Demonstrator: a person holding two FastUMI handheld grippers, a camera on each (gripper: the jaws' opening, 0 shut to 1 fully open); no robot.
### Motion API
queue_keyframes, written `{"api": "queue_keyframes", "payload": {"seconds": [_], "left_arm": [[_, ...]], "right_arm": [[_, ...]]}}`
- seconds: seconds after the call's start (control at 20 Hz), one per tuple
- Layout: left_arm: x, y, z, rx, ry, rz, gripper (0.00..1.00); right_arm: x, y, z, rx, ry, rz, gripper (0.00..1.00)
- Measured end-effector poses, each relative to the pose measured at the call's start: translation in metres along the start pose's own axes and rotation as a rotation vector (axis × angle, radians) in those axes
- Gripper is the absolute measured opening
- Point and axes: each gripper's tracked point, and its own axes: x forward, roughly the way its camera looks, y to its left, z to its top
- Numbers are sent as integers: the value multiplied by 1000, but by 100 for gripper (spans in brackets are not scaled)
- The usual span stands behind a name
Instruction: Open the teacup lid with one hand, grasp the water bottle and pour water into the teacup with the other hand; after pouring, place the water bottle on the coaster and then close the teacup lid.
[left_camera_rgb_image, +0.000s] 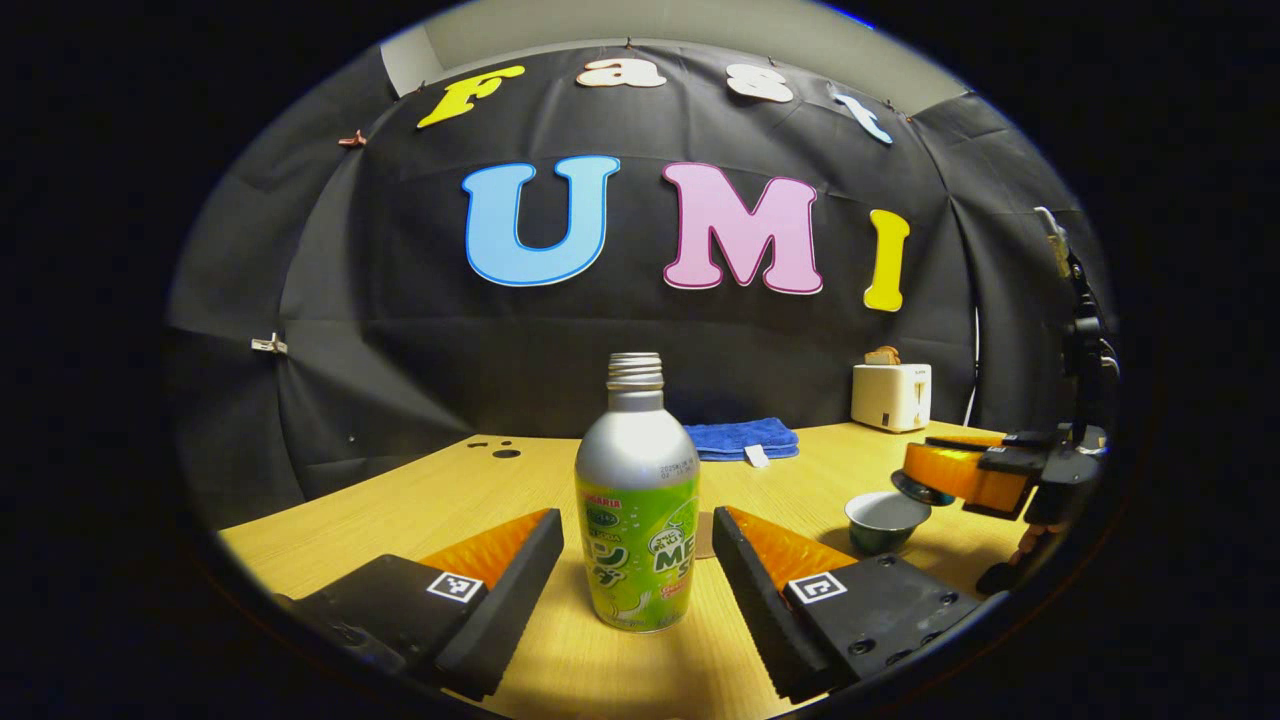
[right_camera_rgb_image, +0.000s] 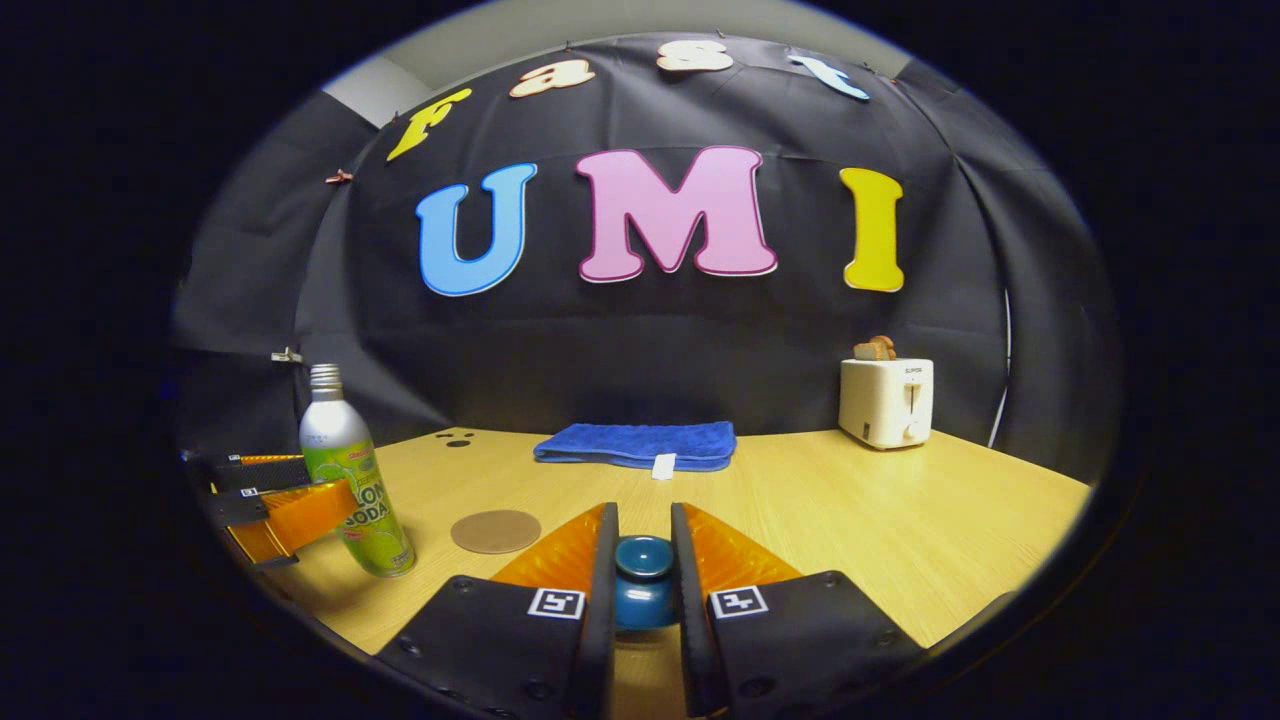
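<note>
Standing upright at centre frame in the left gripper view, the water bottle (left_camera_rgb_image: 637, 500) sits between the wide-open left tongs (left_camera_rgb_image: 637, 550), untouched. At right, the uncovered teacup (left_camera_rgb_image: 886, 520) rests on the tabletop (left_camera_rgb_image: 480, 490). The right tongs (right_camera_rgb_image: 643, 560) pinch the teacup lid (right_camera_rgb_image: 643, 580) at bottom centre; the coaster (right_camera_rgb_image: 495, 531) lies lower left.

In the left gripper view, the water bottle (left_camera_rgb_image: 637, 500) hides most of the coaster (left_camera_rgb_image: 704, 534) at frame centre. At right, the teacup lid (left_camera_rgb_image: 918, 489) is mostly hidden by the right gripper (left_camera_rgb_image: 965, 475). In the right gripper view, the fingers (right_camera_rgb_image: 603, 590) cover the lid's (right_camera_rgb_image: 643, 580) sides.
</note>
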Motion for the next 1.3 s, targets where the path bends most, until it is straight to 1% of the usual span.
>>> {"api": "queue_keyframes", "payload": {"seconds": [0.05, 0.25, 0.5, 0.6, 0.65, 0.75, 0.85, 0.95, 1.1, 1.2, 1.3], "left_arm": [[4, 0, 0, 0, -1, -4, 95], [22, 3, 0, 2, -1, 9, 95], [40, 8, 0, 0, 1, 24, 95], [41, 5, 1, 1, 1, 14, 91], [41, 6, -1, 0, 0, 11, 84], [40, 3, 0, 2, 1, 0, 83], [40, 0, -1, 30, 8, -4, 81], [38, -11, 7, 95, 16, -24, 81], [41, -34, 32, 239, -26, -55, 80], [47, -49, 30, 373, -7, -86, 80], [53, -58, 27, 531, 3, -95, 82]], "right_arm": [[-2, 2, -1, 4, 2, 10, 31], [-10, -8, -2, 0, 0, 0, 31], [-14, -17, -2, -1, -1, 12, 31], [-14, -21, -1, -1, 0, 18, 31], [-15, -23, -1, -1, 0, 23, 30], [-16, -25, -1, -1, 2, 41, 31], [-16, -32, -1, -1, 2, 42, 31], [-16, -42, -1, -1, 2, 34, 31], [-13, -57, 0, -1, 3, 21, 30], [-12, -65, 0, 0, 2, 12, 30], [-13, -75, 1, 0, 1, 3, 31]]}}
